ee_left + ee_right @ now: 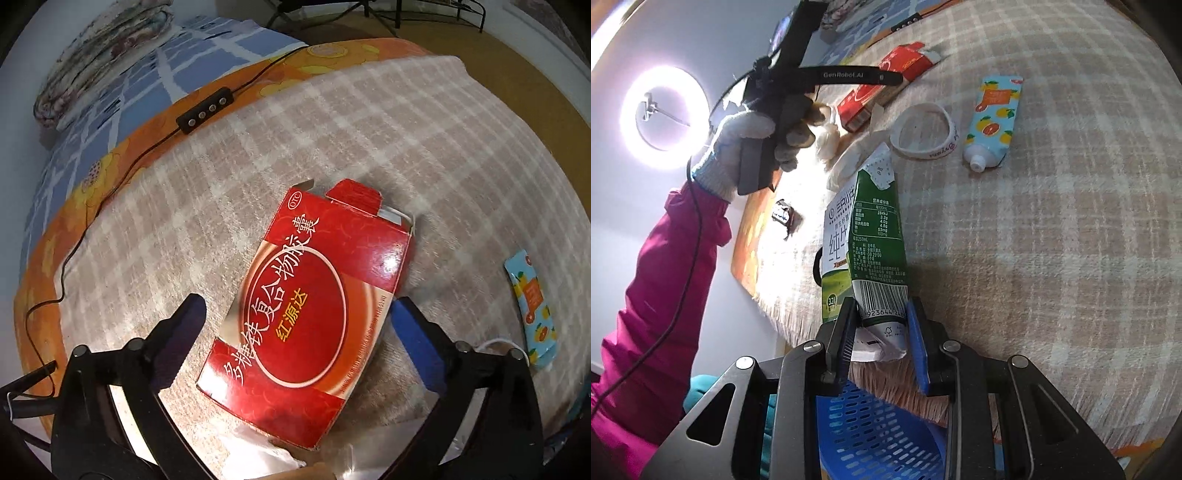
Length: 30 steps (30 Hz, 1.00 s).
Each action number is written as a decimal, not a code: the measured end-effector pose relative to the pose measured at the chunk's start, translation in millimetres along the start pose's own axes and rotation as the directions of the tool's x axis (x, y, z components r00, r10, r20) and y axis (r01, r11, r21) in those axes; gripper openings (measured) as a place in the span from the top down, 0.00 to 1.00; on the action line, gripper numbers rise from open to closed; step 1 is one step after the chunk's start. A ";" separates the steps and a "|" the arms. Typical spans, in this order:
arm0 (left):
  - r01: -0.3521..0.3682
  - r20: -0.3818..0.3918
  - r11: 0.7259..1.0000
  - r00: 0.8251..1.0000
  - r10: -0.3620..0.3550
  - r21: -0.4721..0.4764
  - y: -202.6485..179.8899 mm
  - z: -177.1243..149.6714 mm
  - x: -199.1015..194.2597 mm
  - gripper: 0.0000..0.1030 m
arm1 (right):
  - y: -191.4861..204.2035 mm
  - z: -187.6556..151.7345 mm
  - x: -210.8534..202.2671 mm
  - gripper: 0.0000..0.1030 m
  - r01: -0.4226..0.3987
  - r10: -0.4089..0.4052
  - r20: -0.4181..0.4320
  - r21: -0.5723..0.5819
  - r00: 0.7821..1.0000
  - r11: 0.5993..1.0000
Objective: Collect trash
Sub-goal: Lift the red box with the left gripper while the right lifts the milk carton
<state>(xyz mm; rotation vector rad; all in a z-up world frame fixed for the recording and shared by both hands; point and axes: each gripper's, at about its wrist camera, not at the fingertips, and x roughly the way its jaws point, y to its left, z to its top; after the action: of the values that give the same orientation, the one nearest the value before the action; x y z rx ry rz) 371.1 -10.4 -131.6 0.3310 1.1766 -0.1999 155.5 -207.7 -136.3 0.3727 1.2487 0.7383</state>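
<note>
The right gripper [881,325] pinches the lower end of a flattened green milk carton [871,251], held just above a blue basket [871,424] at the blanket's fringed edge. Beyond the carton lie a crumpled tissue [849,158], a white band [925,131] and a fruit-print tube [993,122], all on the checked blanket [1052,240]. The left gripper [299,314] stands wide open, its fingers [417,347] either side of a red box [306,299] that lies flat on the blanket, neither pad touching it. A gloved hand [764,144] on a pink sleeve [661,295] holds that gripper. Farther off, a black switch [204,109] on a cable rests at the blanket's edge.
</note>
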 end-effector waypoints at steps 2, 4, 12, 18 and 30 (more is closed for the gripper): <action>0.005 -0.007 1.000 1.000 -0.005 -0.002 -0.3 1.8 3.1 0.00 | 0.7 0.1 0.5 0.75 -0.002 0.002 0.004 0.004 1.000 1.000; 0.010 -0.039 1.000 0.999 -0.010 -0.004 -3.2 2.7 9.0 0.00 | 0.6 -0.1 0.8 0.75 -0.004 0.004 0.004 0.007 1.000 1.000; -0.040 -0.005 0.999 0.999 0.040 0.005 -14.8 -3.5 3.8 0.08 | -0.9 2.0 -4.2 0.75 0.002 -0.002 0.010 0.012 1.000 1.000; -0.019 0.053 0.996 0.998 0.023 -0.082 2.8 -10.8 -25.6 0.10 | 6.2 1.6 -10.2 0.75 0.019 -0.019 0.038 -0.008 0.999 1.000; -0.067 0.186 0.993 0.979 0.084 -0.097 4.5 -22.6 -102.4 0.15 | 22.7 -0.5 -22.4 0.76 0.087 -0.078 0.107 -0.087 0.991 0.992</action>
<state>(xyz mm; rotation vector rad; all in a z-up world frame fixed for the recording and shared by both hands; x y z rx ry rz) 314.6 0.0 -43.8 0.2703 0.9792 -0.1085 145.3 -206.8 -106.0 0.2789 1.1225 0.6942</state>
